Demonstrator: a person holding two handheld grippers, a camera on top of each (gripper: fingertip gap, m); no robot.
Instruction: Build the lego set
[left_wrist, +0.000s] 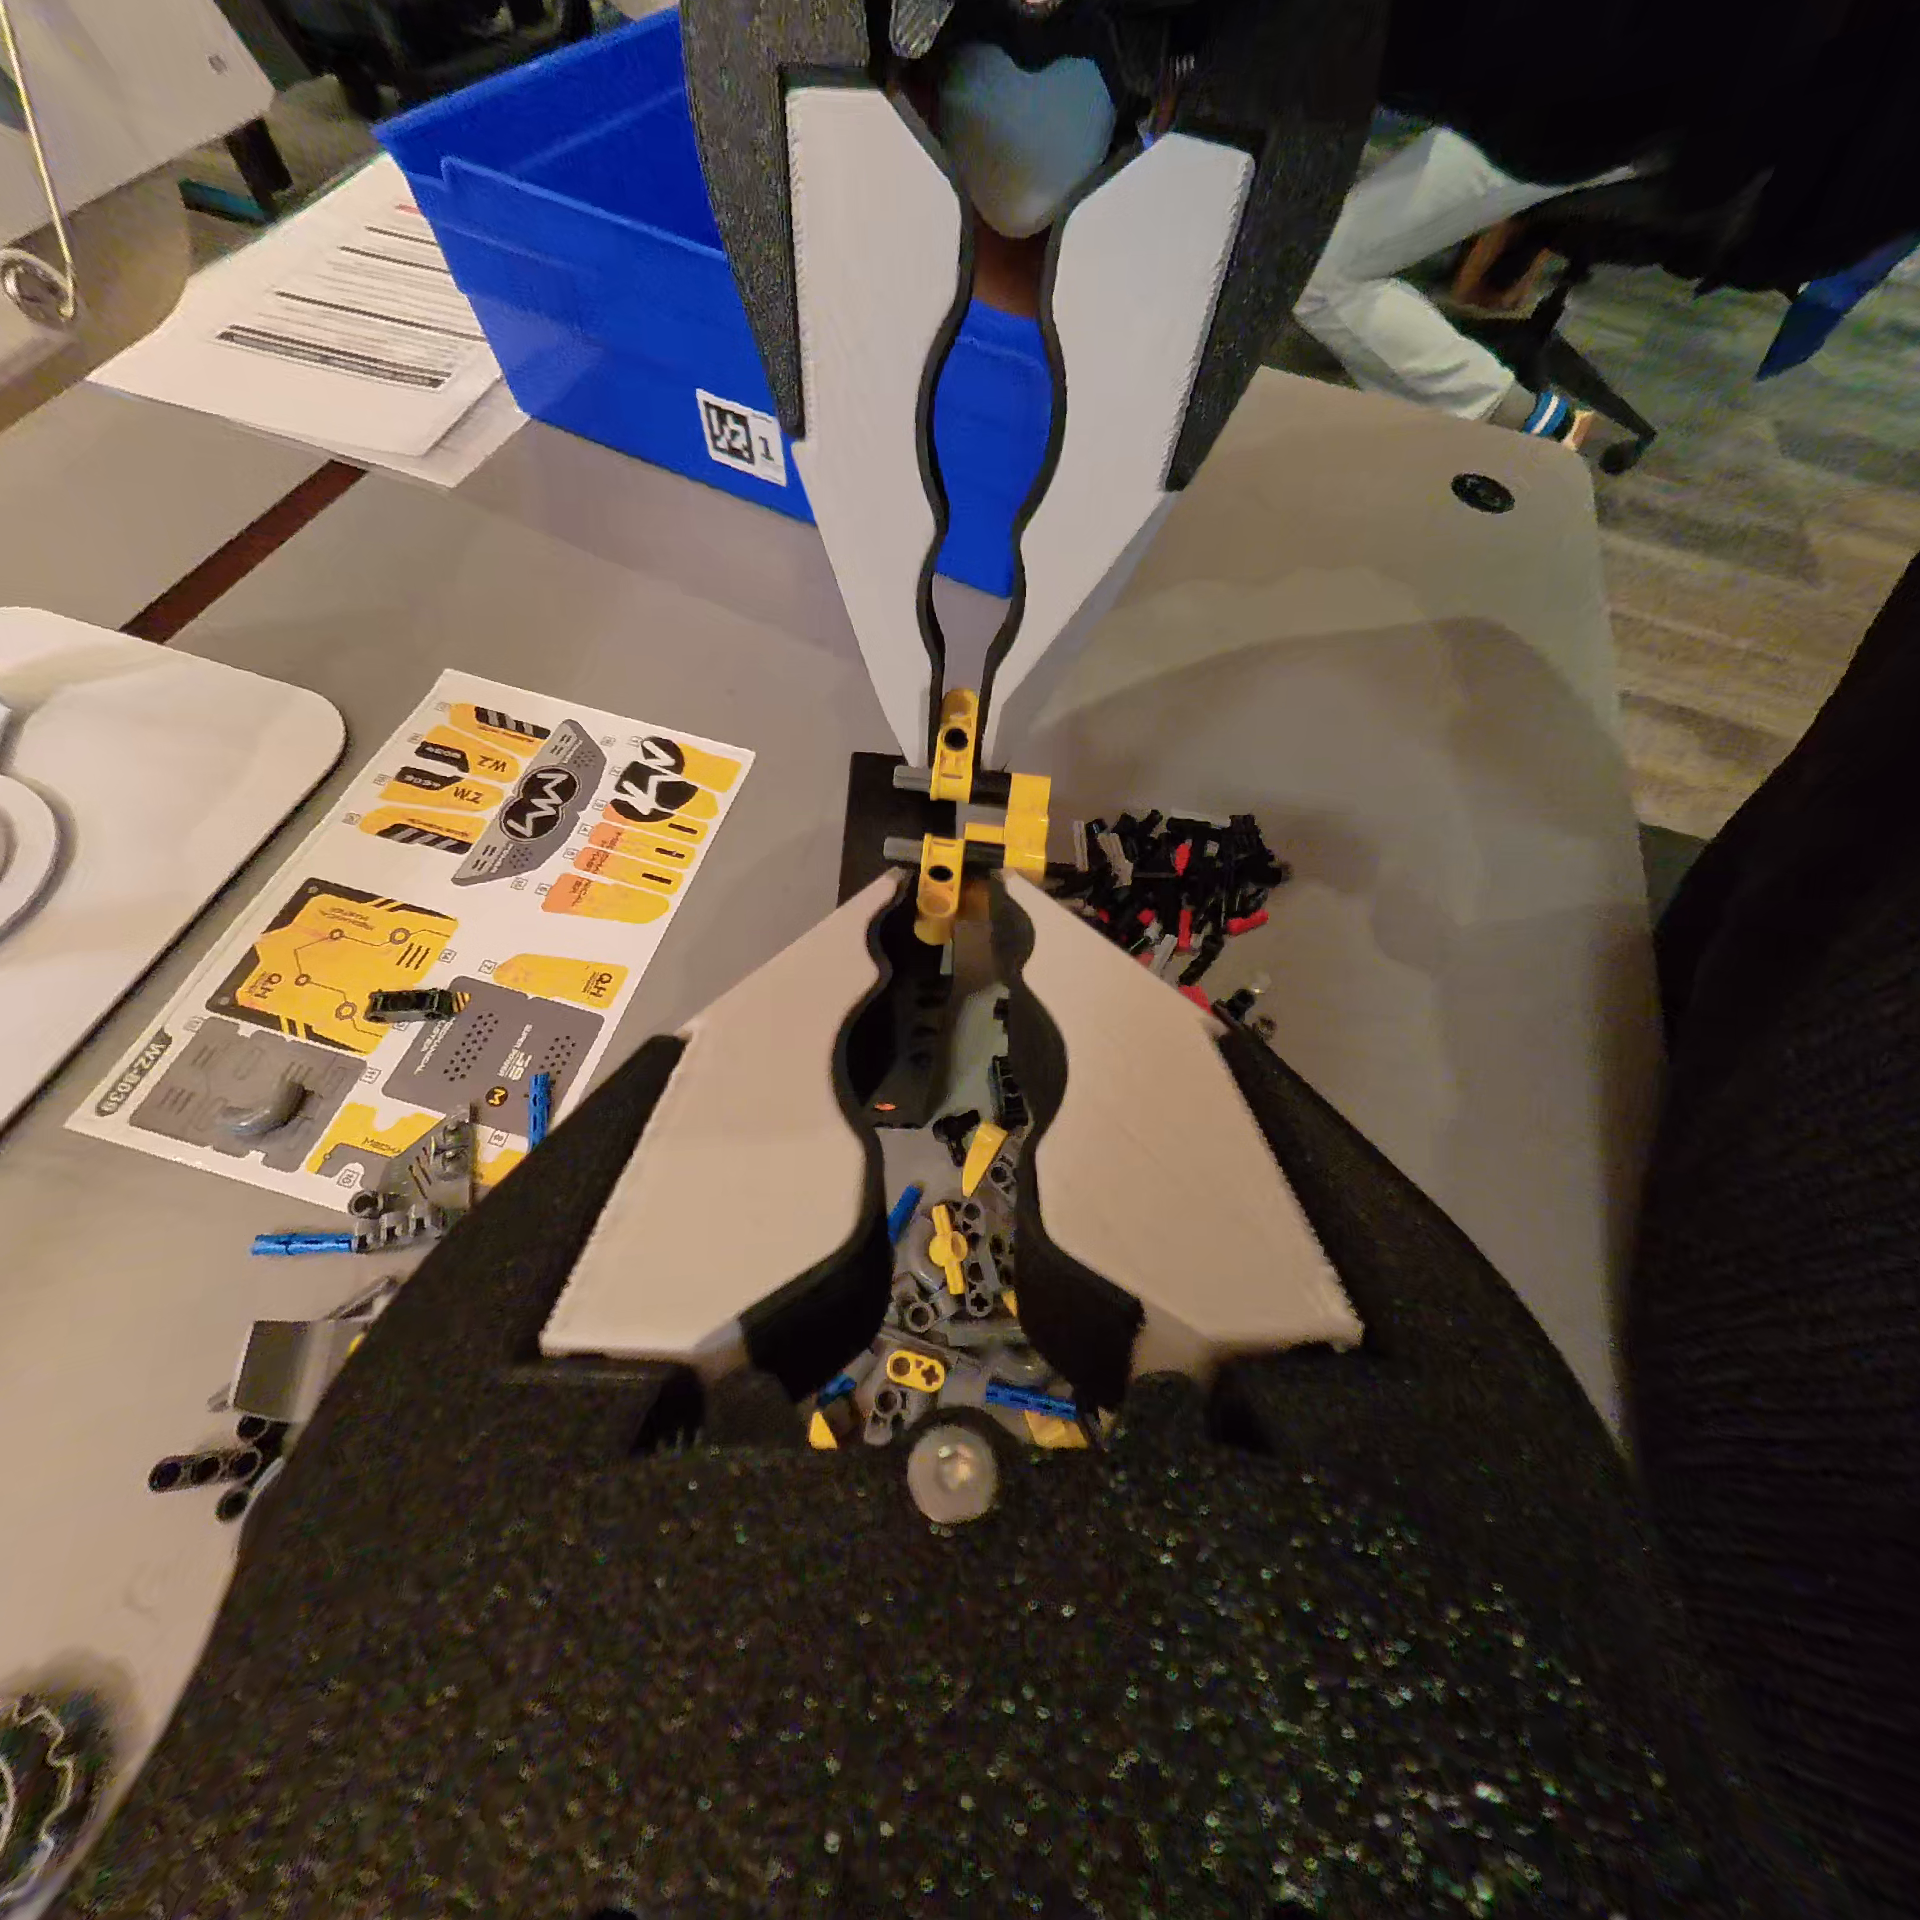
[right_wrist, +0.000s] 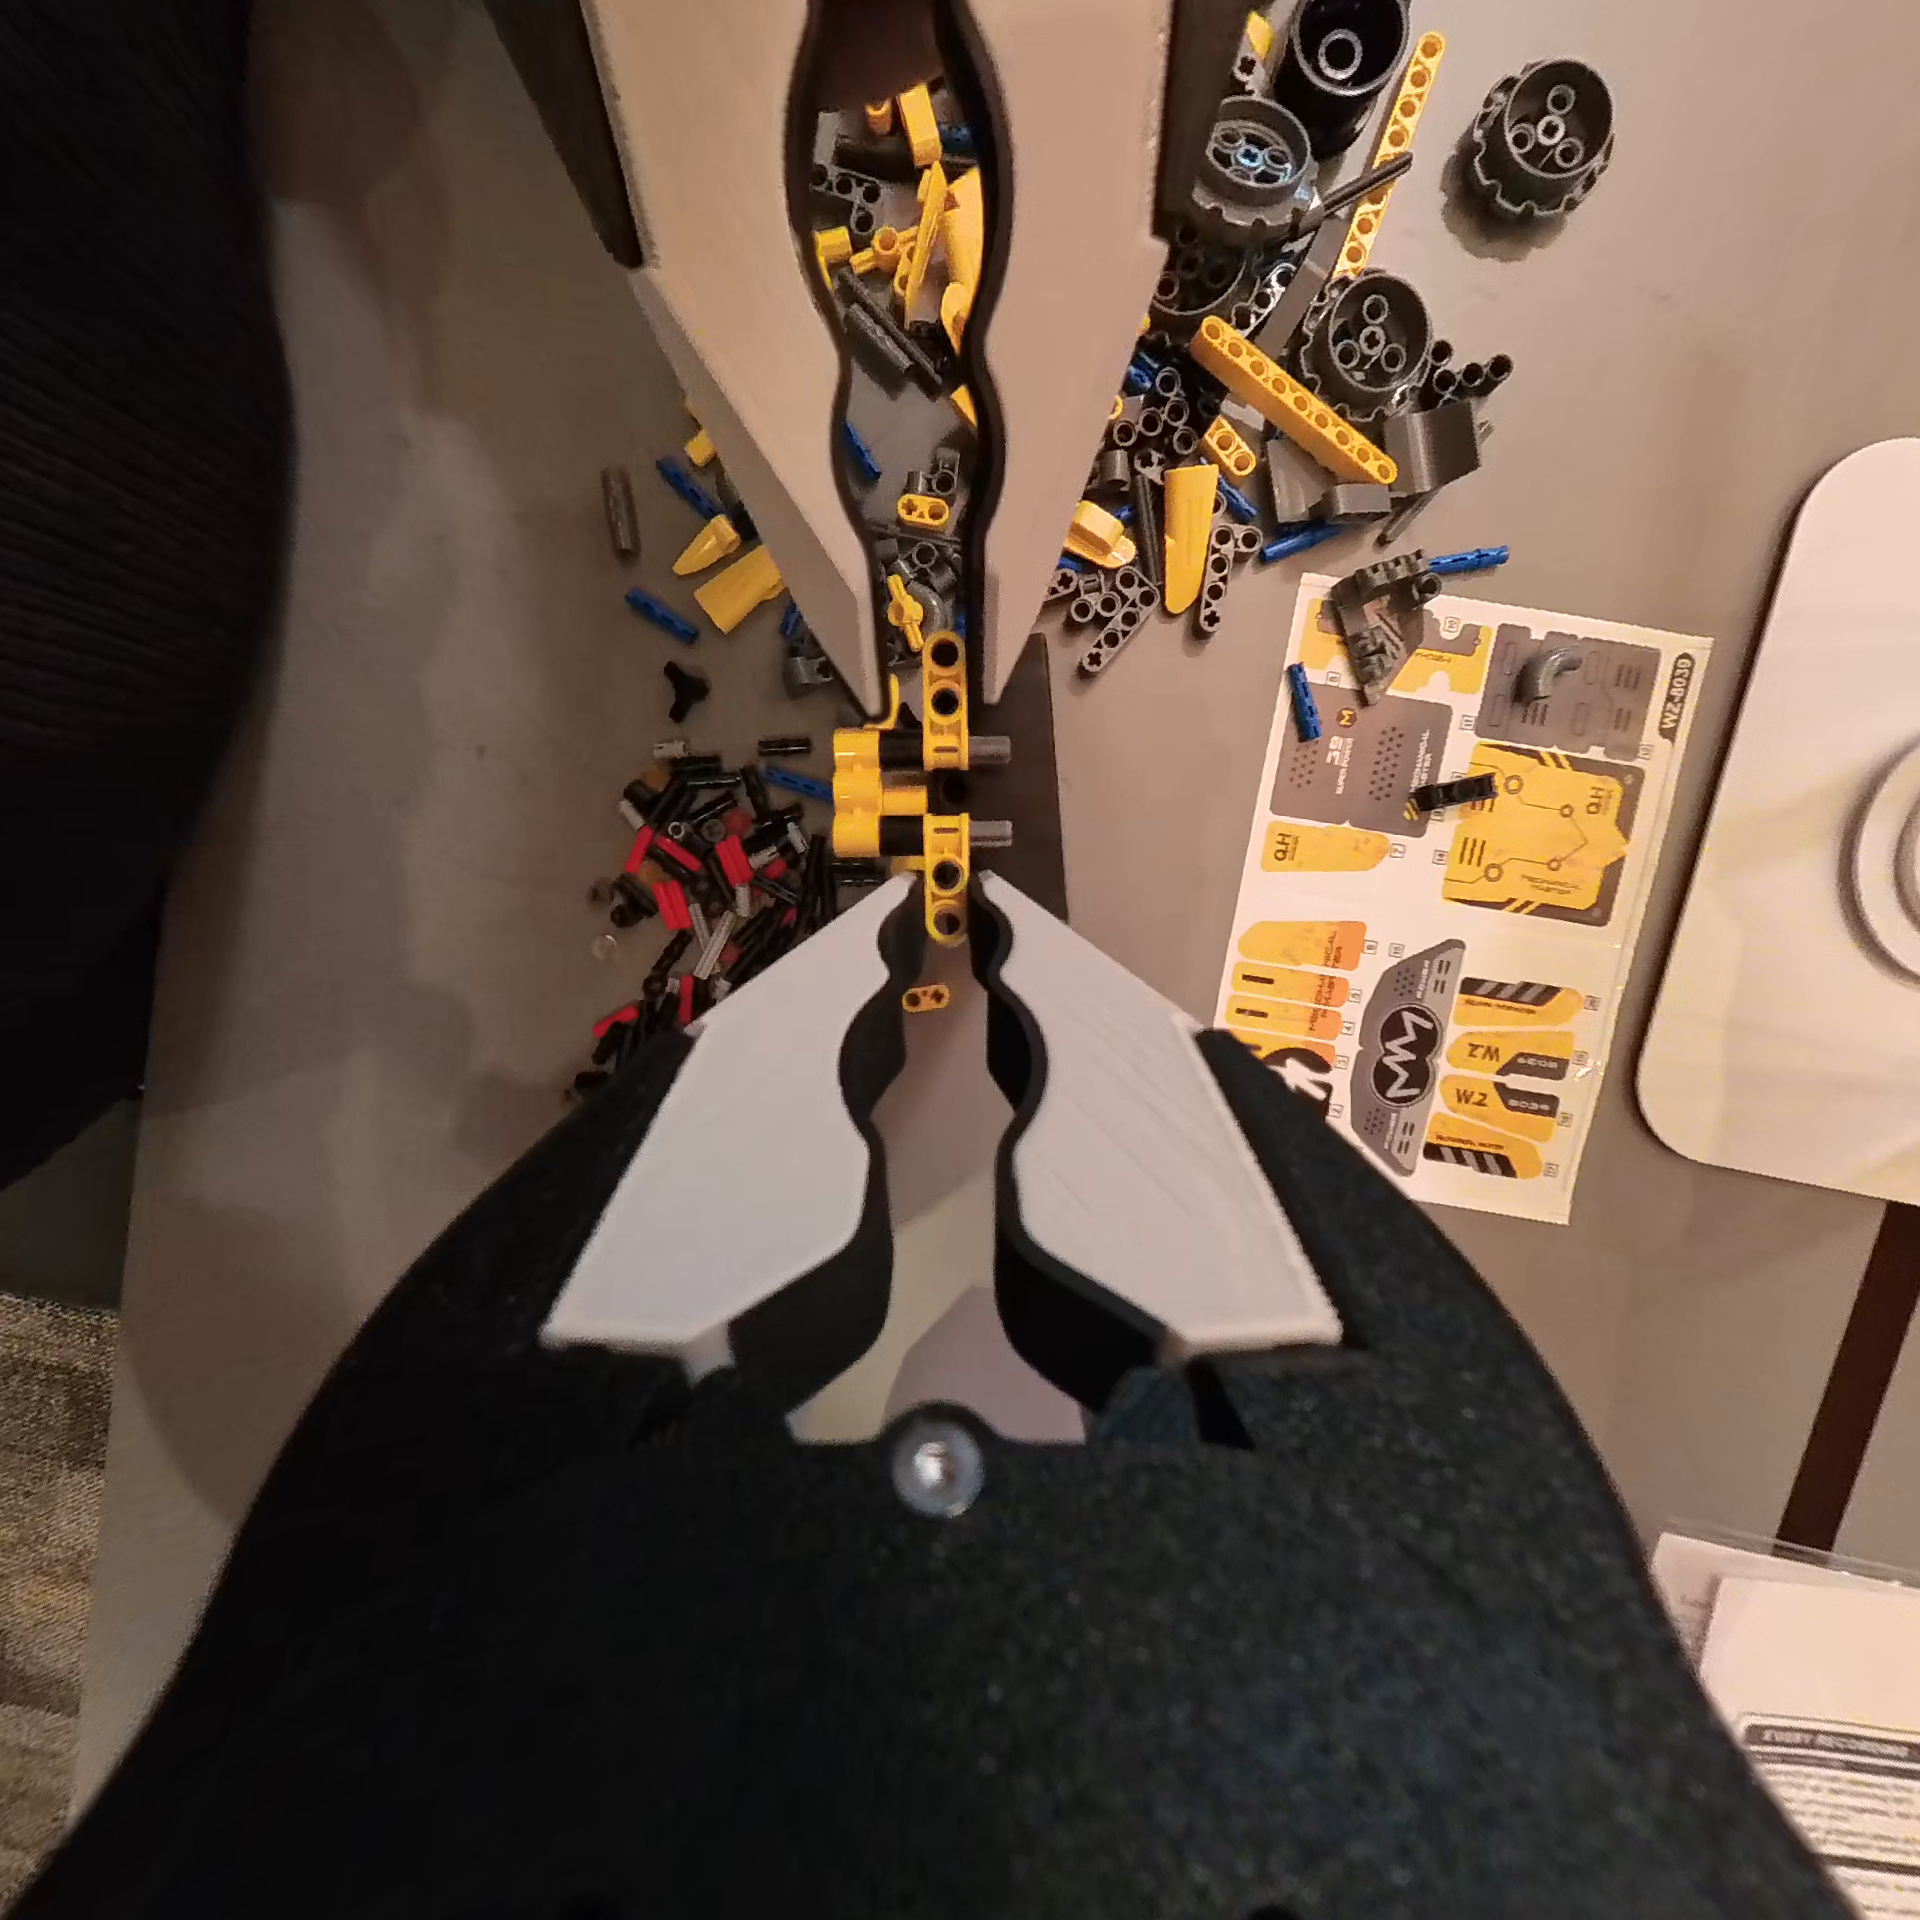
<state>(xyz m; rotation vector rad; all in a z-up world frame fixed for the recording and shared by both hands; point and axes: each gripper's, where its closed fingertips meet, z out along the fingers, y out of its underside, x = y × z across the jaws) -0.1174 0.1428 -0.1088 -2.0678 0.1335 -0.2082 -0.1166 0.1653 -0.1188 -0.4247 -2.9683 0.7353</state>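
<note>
We found both grippers meeting over the grey tabletop (right_wrist: 416, 623); the left gripper (left_wrist: 943, 902) was clamped on one end of a small yellow plastic building-brick assembly with grey pins (left_wrist: 961, 816), and the right gripper (right_wrist: 948, 902) was pinched on its opposite end; the piece hung between the two tips, above a black flat plate (right_wrist: 1034, 790) on the table.

State of build, as judged: only a few yellow beams and a stubby yellow block were joined by the grey pins; most parts lay loose; hence we rated the build as early.

Around it: a heap of small black, red and grey connector pins (right_wrist: 707, 873) lay just beside the assembly; a scatter of yellow, grey and blue beams (right_wrist: 1226, 468) lay behind the left gripper, with dark grey wheel hubs (right_wrist: 1543, 135) farther off; a printed sticker sheet in yellow and grey (right_wrist: 1455, 894) lay flat nearby, a few loose pieces resting on it; a blue plastic bin (left_wrist: 582, 239) stood behind the right gripper in the left wrist view, beside a printed white paper sheet (left_wrist: 332, 322).
</note>
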